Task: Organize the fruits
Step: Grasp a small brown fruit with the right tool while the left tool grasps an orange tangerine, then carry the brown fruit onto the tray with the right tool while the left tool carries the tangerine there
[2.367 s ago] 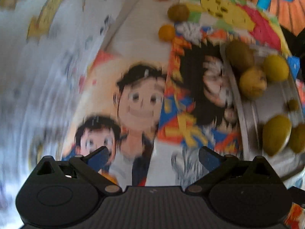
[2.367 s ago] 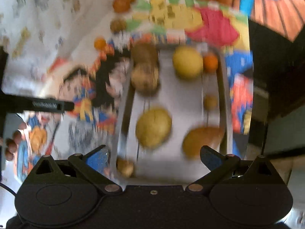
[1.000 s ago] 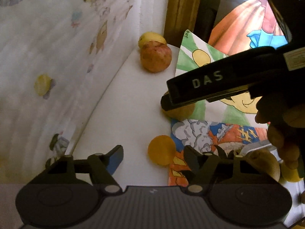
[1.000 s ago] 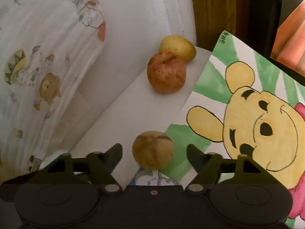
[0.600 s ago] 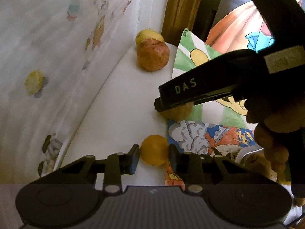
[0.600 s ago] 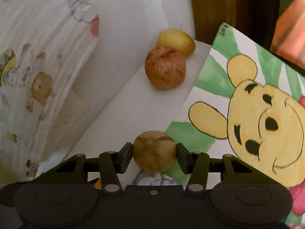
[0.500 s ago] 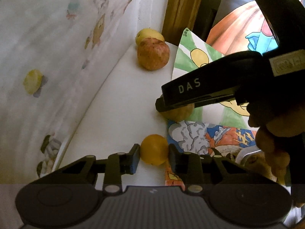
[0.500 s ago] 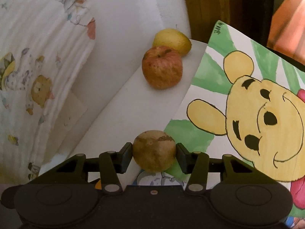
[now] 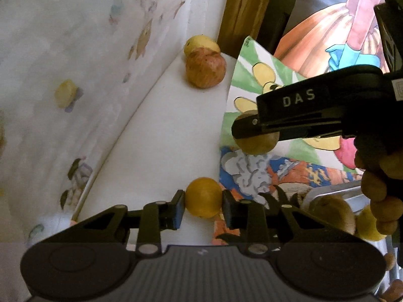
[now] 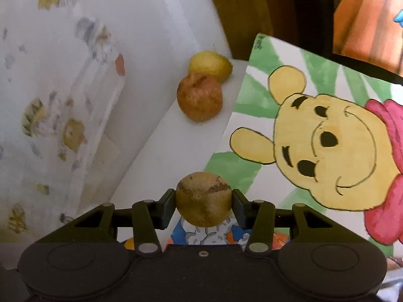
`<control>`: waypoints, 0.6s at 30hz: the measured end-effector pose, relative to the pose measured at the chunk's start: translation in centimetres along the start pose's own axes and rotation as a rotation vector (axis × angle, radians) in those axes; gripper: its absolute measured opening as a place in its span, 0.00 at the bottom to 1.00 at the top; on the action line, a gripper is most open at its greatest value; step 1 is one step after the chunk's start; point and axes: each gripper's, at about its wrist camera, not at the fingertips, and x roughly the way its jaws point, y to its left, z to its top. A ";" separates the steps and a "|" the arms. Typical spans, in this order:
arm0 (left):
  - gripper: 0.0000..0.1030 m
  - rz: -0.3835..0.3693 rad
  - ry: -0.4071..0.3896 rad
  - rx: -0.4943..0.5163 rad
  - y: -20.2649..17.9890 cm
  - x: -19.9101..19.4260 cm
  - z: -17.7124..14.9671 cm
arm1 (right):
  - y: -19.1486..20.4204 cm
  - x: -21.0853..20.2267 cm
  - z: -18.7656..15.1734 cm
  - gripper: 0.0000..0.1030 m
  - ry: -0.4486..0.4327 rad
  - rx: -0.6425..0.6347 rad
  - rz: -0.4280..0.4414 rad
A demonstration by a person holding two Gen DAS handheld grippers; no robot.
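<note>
Small orange fruit [image 9: 203, 197] on white surface; brown mottled fruit [image 10: 203, 199] above drawing's edge.

1. We see the small round fruit [image 9: 203, 197] on the counter [image 9: 161, 136], between the pads of the left hand-held gripper [image 9: 203, 207].
2. Right of it lie the drawings [image 9: 267, 173]; further right, the tray [image 9: 335, 191] rests on them with fruits in it.
3. Beyond, the right hand-held gripper [image 10: 203, 202] has the speckled fruit [image 10: 203, 199] between its pads, over the drawings' edge.
4. At the counter's far end the apple [image 10: 199, 100] sits before the pear [image 10: 210, 66], touching it.
5. The printed cloth [image 9: 65, 80] lies along the counter's left side.
</note>
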 end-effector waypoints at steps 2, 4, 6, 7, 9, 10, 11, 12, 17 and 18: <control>0.33 -0.006 -0.009 0.004 -0.3 -0.6 -0.1 | -0.5 -1.3 -0.1 0.48 -0.024 0.026 0.014; 0.33 -0.011 -0.019 0.009 -0.7 -1.3 -0.1 | -0.9 -2.9 -0.2 0.48 -0.047 0.042 0.026; 0.33 -0.016 -0.030 0.015 -1.2 -1.9 -0.1 | -0.9 -4.5 -0.2 0.48 -0.071 0.043 0.024; 0.33 -0.018 -0.035 0.018 -1.6 -2.4 -0.2 | -0.9 -5.3 -0.2 0.48 -0.083 0.042 0.022; 0.33 -0.022 -0.046 0.021 -2.2 -3.0 -0.2 | -1.0 -7.1 -0.3 0.48 -0.112 0.040 0.019; 0.33 -0.023 -0.051 0.021 -2.5 -3.4 -0.2 | -0.9 -8.0 -0.3 0.48 -0.126 0.039 0.015; 0.33 -0.024 -0.055 0.021 -2.8 -3.6 -0.2 | -0.9 -8.8 -0.5 0.48 -0.138 0.037 0.009; 0.33 -0.026 -0.060 0.020 -3.2 -3.9 -0.2 | -0.9 -9.6 -0.6 0.48 -0.150 0.034 0.003; 0.33 -0.041 -0.086 0.033 -5.4 -5.7 -0.5 | -2.4 -13.6 -3.0 0.48 -0.210 0.036 -0.038; 0.33 -0.046 -0.091 0.036 -5.9 -6.1 -0.7 | -2.8 -14.3 -3.7 0.48 -0.216 0.042 -0.044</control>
